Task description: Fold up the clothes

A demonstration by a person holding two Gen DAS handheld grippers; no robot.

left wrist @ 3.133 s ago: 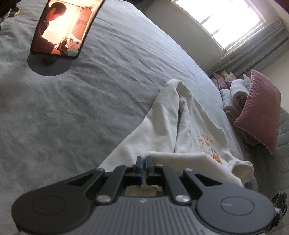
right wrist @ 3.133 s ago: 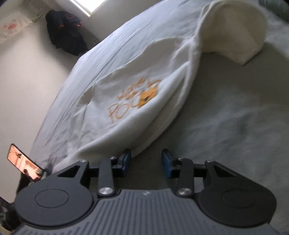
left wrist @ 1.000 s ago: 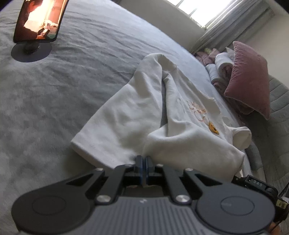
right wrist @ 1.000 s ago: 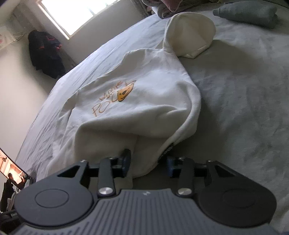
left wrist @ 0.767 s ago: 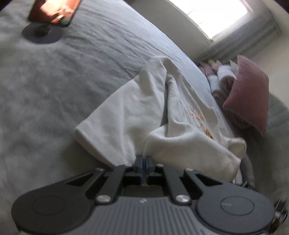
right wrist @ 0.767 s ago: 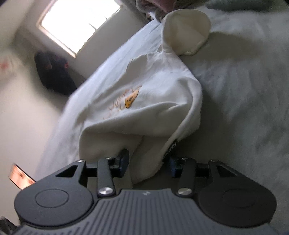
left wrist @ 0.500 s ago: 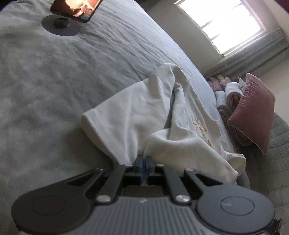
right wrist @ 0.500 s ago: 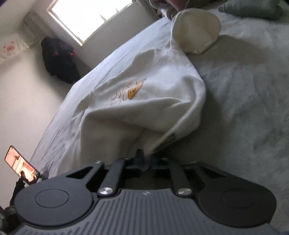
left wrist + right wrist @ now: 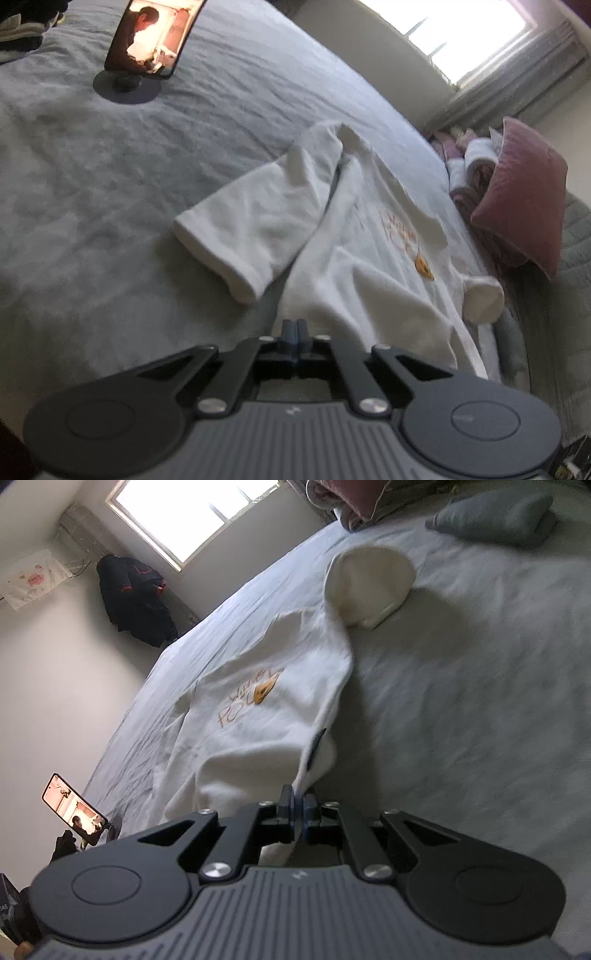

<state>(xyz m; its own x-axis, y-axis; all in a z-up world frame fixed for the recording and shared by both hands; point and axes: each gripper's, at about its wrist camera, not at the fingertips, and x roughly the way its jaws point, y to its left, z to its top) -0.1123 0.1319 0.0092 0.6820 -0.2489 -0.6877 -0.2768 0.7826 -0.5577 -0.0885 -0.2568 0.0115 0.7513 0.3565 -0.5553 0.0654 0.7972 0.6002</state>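
Both pairs of fingers are pressed together on the hem of a cream hoodie (image 9: 369, 266). On the left gripper (image 9: 294, 332) the blue pads meet at the near hem; whether cloth sits between them is hard to see, though the fabric runs right up to the tips. On the right gripper (image 9: 295, 808) the pads pinch a fold of hem beside a dark label (image 9: 316, 746).

Spread chest-up on the grey bed (image 9: 110, 177), the hoodie shows its orange print (image 9: 255, 698). One sleeve (image 9: 258, 218) lies folded back at the left, and the hood (image 9: 369, 587) lies at the far end. A phone (image 9: 155, 37) on a stand sits far left; a pink pillow (image 9: 524, 195) lies far right.
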